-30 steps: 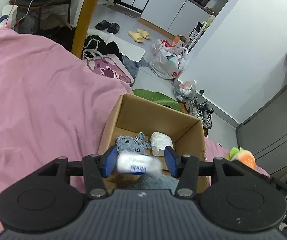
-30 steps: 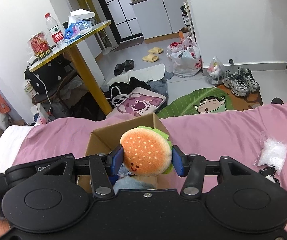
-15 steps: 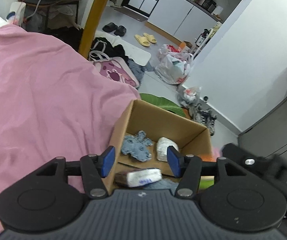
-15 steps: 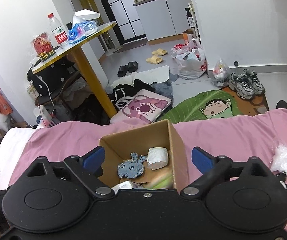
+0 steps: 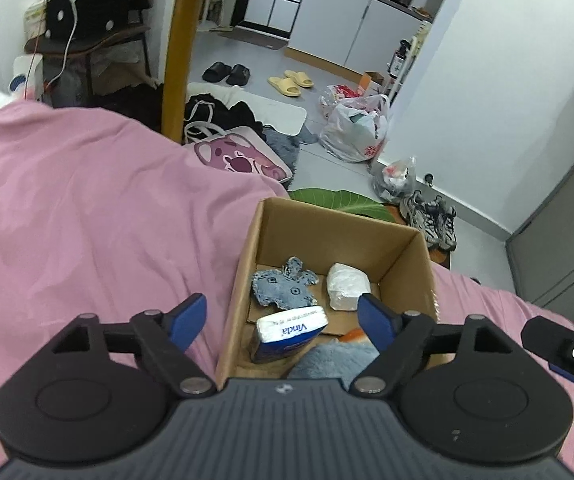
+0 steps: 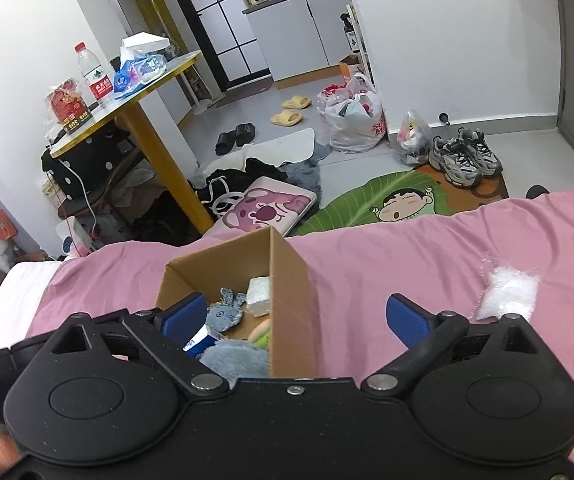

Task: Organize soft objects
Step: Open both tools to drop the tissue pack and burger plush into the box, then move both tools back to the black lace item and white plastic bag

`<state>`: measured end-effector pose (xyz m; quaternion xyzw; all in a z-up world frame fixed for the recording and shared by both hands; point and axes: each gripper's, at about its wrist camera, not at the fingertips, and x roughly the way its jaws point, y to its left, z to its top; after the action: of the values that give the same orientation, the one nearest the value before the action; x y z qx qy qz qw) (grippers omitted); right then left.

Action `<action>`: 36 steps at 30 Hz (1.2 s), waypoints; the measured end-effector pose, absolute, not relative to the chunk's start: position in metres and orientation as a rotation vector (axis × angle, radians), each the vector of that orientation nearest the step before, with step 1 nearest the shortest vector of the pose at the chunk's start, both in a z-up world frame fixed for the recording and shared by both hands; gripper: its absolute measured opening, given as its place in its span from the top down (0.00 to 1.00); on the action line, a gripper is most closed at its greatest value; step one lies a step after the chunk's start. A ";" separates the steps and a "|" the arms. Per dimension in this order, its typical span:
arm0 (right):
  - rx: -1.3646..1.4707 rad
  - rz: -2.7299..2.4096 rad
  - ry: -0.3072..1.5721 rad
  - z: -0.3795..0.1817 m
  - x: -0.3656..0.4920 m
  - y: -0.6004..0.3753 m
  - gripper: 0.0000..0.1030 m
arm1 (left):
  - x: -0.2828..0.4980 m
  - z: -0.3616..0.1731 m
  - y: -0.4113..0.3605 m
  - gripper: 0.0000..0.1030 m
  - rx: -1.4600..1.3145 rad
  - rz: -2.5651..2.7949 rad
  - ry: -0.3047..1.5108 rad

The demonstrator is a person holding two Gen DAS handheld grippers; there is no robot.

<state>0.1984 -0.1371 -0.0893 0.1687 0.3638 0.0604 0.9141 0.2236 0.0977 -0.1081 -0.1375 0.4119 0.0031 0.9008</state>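
Cardboard box (image 5: 403,256) under both widening, empty grippers, white plastic bag (image 6: 509,292) only in right view

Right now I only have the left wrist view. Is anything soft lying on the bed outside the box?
Observer: Yes. The right wrist view shows a clear bag of white fluff on the pink blanket, to the right of the cardboard box and apart from it.
Operator: Is the right gripper carrying anything?
Observer: No. The right gripper has nothing between its pads, and its jaws are opening.
Operator: Anything standing on the yellow table?
Observer: A water bottle with a red label stands upright on the yellow table.
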 end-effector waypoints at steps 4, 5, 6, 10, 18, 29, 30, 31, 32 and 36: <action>0.345 0.128 0.731 -0.085 0.188 -0.154 0.04 | 0.217 -0.097 0.088 0.12 -0.261 -0.005 0.842; 0.348 0.128 0.725 -0.084 0.186 -0.158 0.03 | 0.215 -0.094 0.085 0.12 -0.258 -0.014 0.834; 0.353 0.128 0.718 -0.084 0.182 -0.164 0.03 | 0.213 -0.090 0.081 0.11 -0.253 -0.018 0.825; 0.357 0.121 0.698 -0.081 0.173 -0.183 0.02 | 0.207 -0.081 0.065 0.07 -0.227 -0.032 0.810; 0.384 0.105 0.676 -0.081 0.159 -0.216 0.00 | 0.193 -0.071 0.033 0.05 -0.180 -0.065 0.803; 0.376 0.139 0.669 -0.080 0.145 -0.249 0.00 | 0.181 -0.057 -0.005 0.00 -0.138 -0.105 0.768; 0.378 0.150 0.666 -0.079 0.144 -0.253 0.00 | 0.180 -0.056 -0.009 0.00 -0.137 -0.104 0.768; 0.376 0.155 0.663 -0.079 0.143 -0.256 0.00 | 0.180 -0.056 -0.012 0.00 -0.135 -0.103 0.767; 0.373 0.158 0.662 -0.079 0.143 -0.259 0.00 | 0.178 -0.055 -0.015 0.00 -0.132 -0.101 0.765; 0.351 0.157 0.658 -0.080 0.142 -0.269 0.00 | 0.174 -0.055 -0.026 0.00 -0.126 -0.106 0.766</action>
<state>0.1417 -0.2691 -0.0797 0.1712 0.3213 0.0767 0.9282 0.1740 -0.0262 -0.0547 -0.0613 0.3731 -0.0515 0.9243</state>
